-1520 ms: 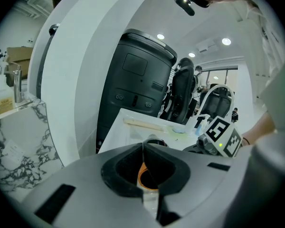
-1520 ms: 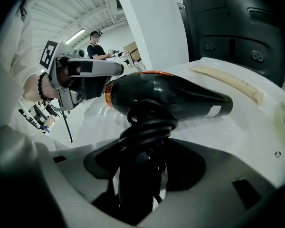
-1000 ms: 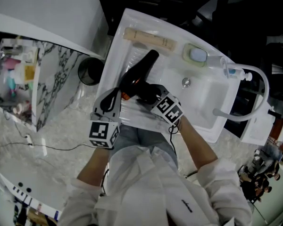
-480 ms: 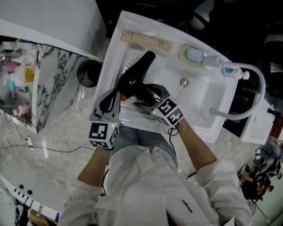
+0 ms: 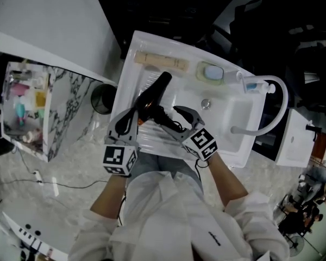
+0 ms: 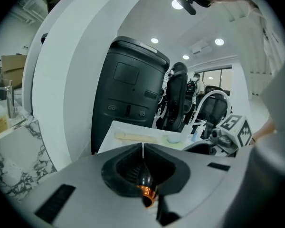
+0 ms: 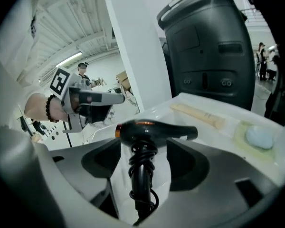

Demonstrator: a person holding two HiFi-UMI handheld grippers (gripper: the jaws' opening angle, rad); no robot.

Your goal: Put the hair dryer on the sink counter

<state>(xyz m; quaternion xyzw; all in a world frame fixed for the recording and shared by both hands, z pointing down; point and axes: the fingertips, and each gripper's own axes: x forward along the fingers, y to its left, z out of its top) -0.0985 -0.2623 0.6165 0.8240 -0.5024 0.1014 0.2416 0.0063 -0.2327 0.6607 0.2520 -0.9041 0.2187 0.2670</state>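
The black hair dryer (image 5: 154,95) with an orange ring lies on the white sink counter (image 5: 152,140), nozzle toward the far edge. In the right gripper view its handle (image 7: 141,175), wrapped in its cord, runs between the jaws of my right gripper (image 7: 142,147). Those jaws are closing, but white counter still shows on both sides of the handle. My left gripper (image 5: 131,117) sits shut at the dryer's rear end. In the left gripper view the orange ring (image 6: 146,192) shows just past the closed tips (image 6: 142,148).
A tan rolled item (image 5: 160,61) and a soap dish with a blue bar (image 5: 210,72) lie along the counter's far edge. The basin (image 5: 228,113) and white faucet (image 5: 271,105) are at the right. A black bin (image 5: 101,98) and a shelf of bottles (image 5: 24,110) stand at the left.
My right gripper has drawn back toward me off the dryer's handle, and its jaws now stand apart. The dryer stays on the counter. The left gripper has hardly moved.
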